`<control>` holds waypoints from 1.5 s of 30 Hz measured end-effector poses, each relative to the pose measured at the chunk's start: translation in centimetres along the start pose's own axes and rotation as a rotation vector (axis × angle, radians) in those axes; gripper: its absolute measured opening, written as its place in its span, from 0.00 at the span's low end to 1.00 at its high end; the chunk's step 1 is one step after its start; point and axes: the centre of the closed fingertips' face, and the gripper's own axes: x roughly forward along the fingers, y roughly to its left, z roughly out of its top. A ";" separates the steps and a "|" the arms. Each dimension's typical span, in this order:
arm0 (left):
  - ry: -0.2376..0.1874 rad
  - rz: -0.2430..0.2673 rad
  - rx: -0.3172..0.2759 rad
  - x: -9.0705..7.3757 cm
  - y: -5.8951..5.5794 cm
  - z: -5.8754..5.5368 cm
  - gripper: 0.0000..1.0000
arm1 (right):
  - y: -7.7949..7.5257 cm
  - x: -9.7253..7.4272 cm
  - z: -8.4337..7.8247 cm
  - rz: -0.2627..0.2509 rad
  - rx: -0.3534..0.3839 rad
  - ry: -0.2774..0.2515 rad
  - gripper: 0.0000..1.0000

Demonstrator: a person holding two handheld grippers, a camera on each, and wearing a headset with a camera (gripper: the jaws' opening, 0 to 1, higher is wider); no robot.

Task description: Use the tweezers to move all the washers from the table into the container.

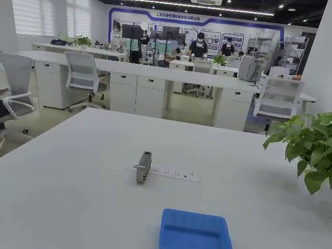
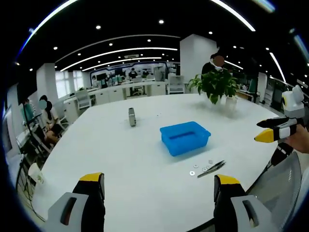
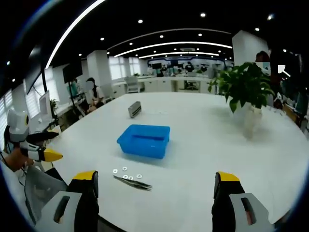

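While the washers [image 3: 126,173] lay loose on the white desk [image 3: 203,145], the tweezers [image 3: 133,182] rested just beside them, on the near side of the blue container [image 3: 144,140]. Left tongs [image 2: 159,179] and right tongs [image 3: 156,176] were held back from the washers, jaws spread wide, gripping nothing. Potted plant [image 3: 244,87] stood farther off.

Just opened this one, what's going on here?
A person holds the left gripper and the right gripper back at the edge of a white table. Both are open and empty. The tweezers lie on the table beside a few loose washers, just in front of the blue container, which looks empty. The tweezers are not yet picked up.
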 end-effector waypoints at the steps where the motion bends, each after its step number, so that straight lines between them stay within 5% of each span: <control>1: 0.003 0.000 -0.002 0.1 0.0 -0.1 0.98 | 0.0 0.1 0.0 0.001 0.002 -0.002 0.99; 18: 0.007 -0.022 0.023 0.8 -0.5 -0.1 0.95 | 0.6 0.9 -0.2 0.026 -0.018 0.019 0.99; 38: 0.035 -0.113 0.079 3.5 -1.8 -0.1 0.83 | 0.7 2.9 -0.8 0.020 -0.032 0.057 0.97; 45: 0.074 -0.192 0.116 4.6 -2.6 -0.7 0.73 | 0.7 3.8 -1.4 0.030 -0.046 0.095 0.97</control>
